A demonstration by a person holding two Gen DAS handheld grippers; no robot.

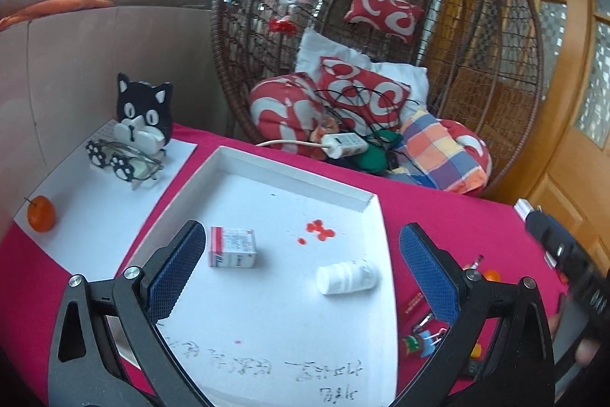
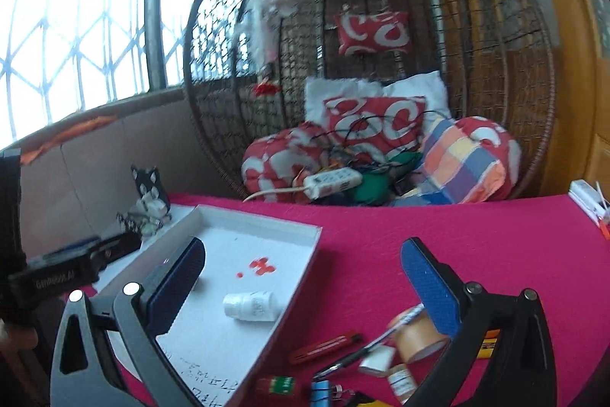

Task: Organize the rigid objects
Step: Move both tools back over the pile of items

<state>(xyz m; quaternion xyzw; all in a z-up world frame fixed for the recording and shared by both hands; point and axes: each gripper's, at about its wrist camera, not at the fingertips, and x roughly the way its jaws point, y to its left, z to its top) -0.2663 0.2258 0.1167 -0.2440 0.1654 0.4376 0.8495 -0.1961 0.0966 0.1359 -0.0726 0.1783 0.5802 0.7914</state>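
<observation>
Left wrist view: left gripper [image 1: 301, 262] jaws wide, nothing between the pads, raised over the white tray [image 1: 297, 170] on the red table [image 1: 450, 212]. In the tray, a small box [image 1: 232, 247] lies near the left wall and a white bottle [image 1: 347, 277] lies on its side toward the right edge. Red stains [image 1: 319, 229] mark the tray floor. Cat holder [image 1: 143, 111] with glasses [image 1: 126, 161] and an orange [image 1: 41, 214] stand on a white sheet at the table's left edge.

Right wrist view: right gripper [image 2: 303, 273] jaws wide, empty, above the table beside the tray's right wall. Tape roll [image 2: 417, 336], pen [image 2: 352, 357], red cutter [image 2: 324, 348] and binder clip [image 2: 322, 390] lie loose at the near edge
</observation>
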